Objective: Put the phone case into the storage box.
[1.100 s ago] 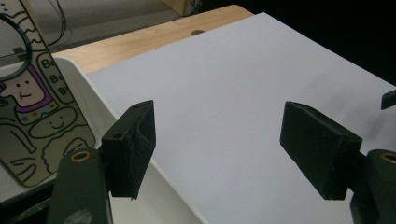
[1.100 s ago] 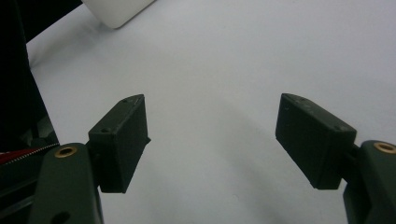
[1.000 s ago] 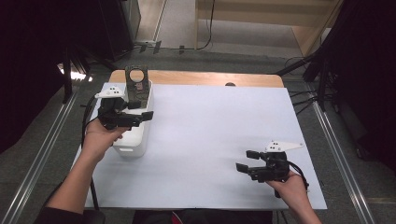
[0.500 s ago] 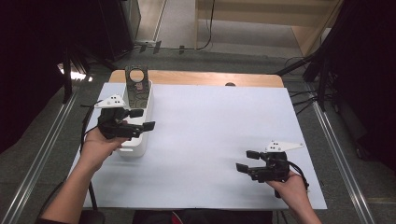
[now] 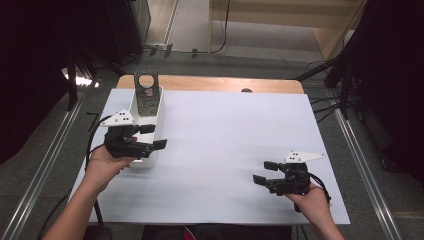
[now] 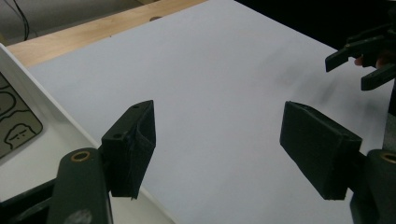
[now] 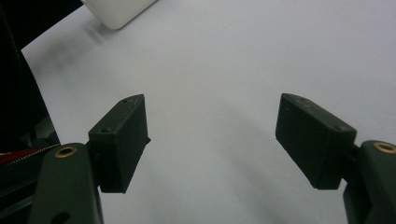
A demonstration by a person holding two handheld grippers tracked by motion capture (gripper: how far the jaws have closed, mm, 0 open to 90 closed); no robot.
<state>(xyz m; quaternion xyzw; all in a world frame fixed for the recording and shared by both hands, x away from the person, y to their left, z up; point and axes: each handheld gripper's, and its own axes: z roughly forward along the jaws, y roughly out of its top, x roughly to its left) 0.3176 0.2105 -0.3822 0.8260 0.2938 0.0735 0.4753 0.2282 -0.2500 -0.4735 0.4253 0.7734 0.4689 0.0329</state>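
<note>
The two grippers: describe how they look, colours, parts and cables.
Both the left gripper and right gripper are black, each with two flat, blocky jaws, brass-coloured rings at the jaw bases, a pale three-cornered plate on top and a black cable trailing back. The person's forearms are bare, no sleeves.

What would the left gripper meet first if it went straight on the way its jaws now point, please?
Probably nothing: the left gripper, jaws open, points across the bare white sheet. The right gripper sits far off and somewhat aside of that line, though depth is hard to judge.
</note>
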